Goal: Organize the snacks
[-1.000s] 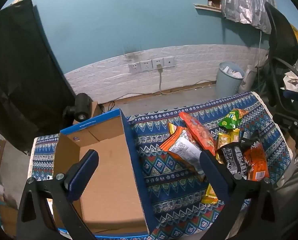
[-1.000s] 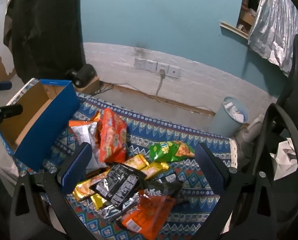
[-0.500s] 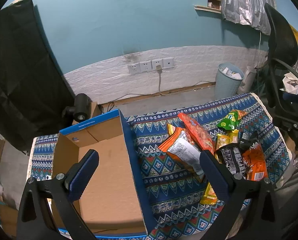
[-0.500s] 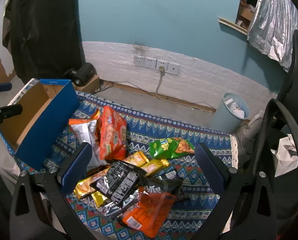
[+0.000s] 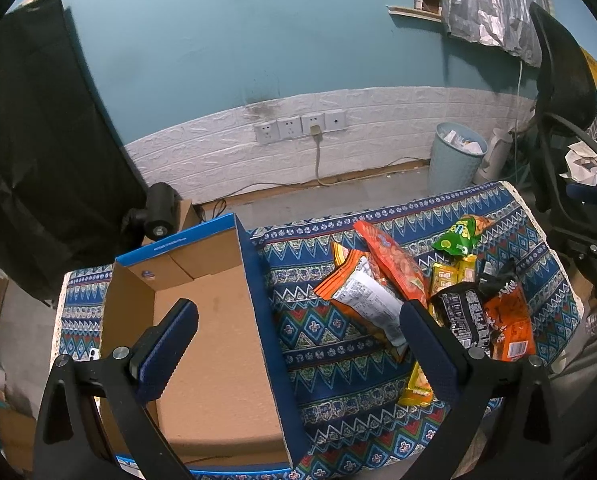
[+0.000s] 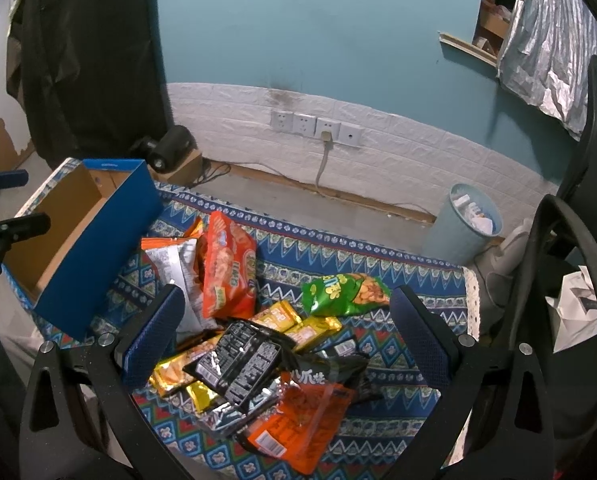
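Crinkly foil snack packets (image 6: 242, 344) are lying heaped on the woven patterned cloth (image 6: 398, 264); an open, blue-sided cardboard box (image 5: 214, 332) is sitting at their 9 o'clock. Left gripper (image 5: 298, 344) is hovering, jaws wide, empty. Right gripper (image 6: 286, 328) likewise wide, over the pile. Since 0.5 s ago, both views are tilting slightly; items unmoved.

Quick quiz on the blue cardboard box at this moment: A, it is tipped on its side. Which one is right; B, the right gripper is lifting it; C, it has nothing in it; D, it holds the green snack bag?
C: the blue cardboard box shows only bare brown floor inside, while the green snack bag and the other packets lie on the patterned cloth outside it.
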### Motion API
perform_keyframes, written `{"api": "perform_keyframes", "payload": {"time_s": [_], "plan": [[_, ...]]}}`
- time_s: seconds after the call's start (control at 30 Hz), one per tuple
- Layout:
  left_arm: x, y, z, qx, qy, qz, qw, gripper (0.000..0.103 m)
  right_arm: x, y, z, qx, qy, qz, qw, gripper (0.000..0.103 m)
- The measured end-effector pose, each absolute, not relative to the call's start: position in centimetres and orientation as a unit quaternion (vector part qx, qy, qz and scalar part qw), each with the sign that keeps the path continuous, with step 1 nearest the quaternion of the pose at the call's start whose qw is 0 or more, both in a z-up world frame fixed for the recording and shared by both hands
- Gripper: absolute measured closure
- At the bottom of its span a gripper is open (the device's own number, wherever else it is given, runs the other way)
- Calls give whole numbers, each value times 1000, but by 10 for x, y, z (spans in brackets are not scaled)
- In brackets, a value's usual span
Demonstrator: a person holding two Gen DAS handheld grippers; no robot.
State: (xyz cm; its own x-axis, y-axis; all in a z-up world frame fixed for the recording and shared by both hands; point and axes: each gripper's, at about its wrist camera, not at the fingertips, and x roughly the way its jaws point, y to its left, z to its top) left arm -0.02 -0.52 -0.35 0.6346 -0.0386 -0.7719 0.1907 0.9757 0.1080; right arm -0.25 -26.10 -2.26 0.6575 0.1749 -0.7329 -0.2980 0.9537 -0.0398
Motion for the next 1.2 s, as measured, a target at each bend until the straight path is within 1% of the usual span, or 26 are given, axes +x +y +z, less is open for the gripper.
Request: {"api": "perform_keyframes", "payload": {"time_s": [1.2], "plan": [[1, -4, -8, 91, 433, -69, 894, 1, -4, -254, -26, -92, 399, 137, 902, 3]]}}
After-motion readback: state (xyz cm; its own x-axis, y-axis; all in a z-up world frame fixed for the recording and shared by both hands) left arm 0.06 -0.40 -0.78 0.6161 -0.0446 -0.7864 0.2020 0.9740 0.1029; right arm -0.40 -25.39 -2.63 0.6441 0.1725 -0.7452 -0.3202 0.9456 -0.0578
